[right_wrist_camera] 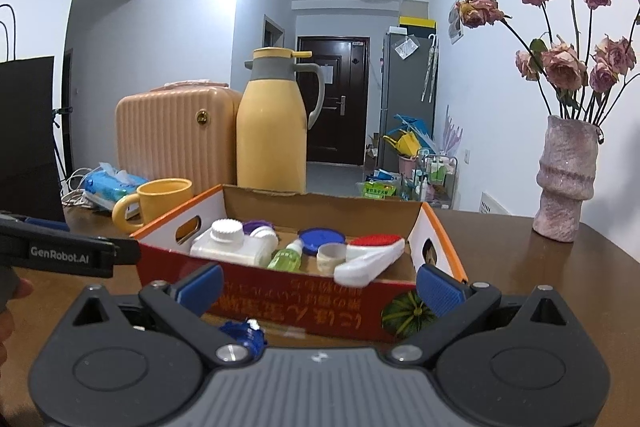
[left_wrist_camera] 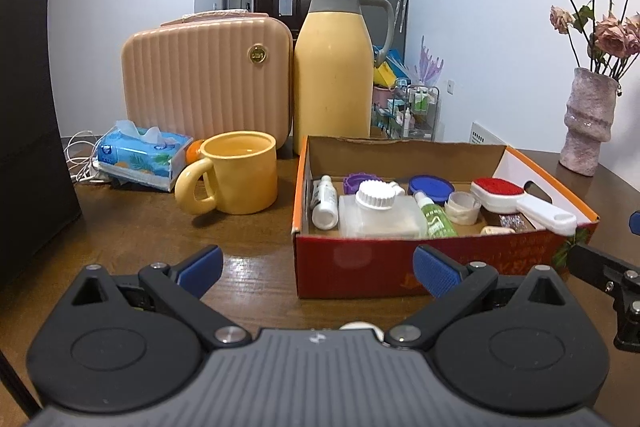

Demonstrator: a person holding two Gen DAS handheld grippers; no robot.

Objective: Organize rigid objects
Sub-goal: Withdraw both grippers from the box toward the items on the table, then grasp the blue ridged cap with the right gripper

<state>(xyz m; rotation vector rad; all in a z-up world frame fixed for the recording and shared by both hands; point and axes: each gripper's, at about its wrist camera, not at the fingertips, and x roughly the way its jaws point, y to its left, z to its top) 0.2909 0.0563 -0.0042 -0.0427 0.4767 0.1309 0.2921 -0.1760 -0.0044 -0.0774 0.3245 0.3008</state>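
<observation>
Left gripper (left_wrist_camera: 318,269): blue-padded fingers spread wide apart, nothing between them; it hovers low over the brown wooden table (left_wrist_camera: 248,259), facing the near red wall of the box.
Right gripper (right_wrist_camera: 319,287): fingers likewise wide apart and empty, close to the front of the box; its black body also shows at the right edge of the left wrist view.
Box: an open cardboard box with red printed front and orange rim (left_wrist_camera: 400,263) sits on the table and holds the small rigid items.
Contents: a clear squarish bottle with a white ribbed cap (left_wrist_camera: 380,211) lies near the front, a small white bottle (left_wrist_camera: 325,203) to its left, a green spray bottle (left_wrist_camera: 436,217) to its right.
Further contents: a round blue lid (left_wrist_camera: 430,187), a purple ring-shaped piece (left_wrist_camera: 358,181), a short white cup (left_wrist_camera: 462,207), and a white brush with a red pad (left_wrist_camera: 516,197) whose handle rests on the box's right rim.
Outside the box: a small blue and white object (right_wrist_camera: 242,335) lies on the table in front of the box, partly hidden by the right gripper.
Left of box: a yellow ceramic mug (left_wrist_camera: 236,173), a blue tissue pack (left_wrist_camera: 144,155).
Behind: a yellow thermos jug with grey collar (left_wrist_camera: 334,67) beside a ribbed pink hard case (left_wrist_camera: 208,83).
Right: a pink textured vase of dried roses (left_wrist_camera: 588,119).
</observation>
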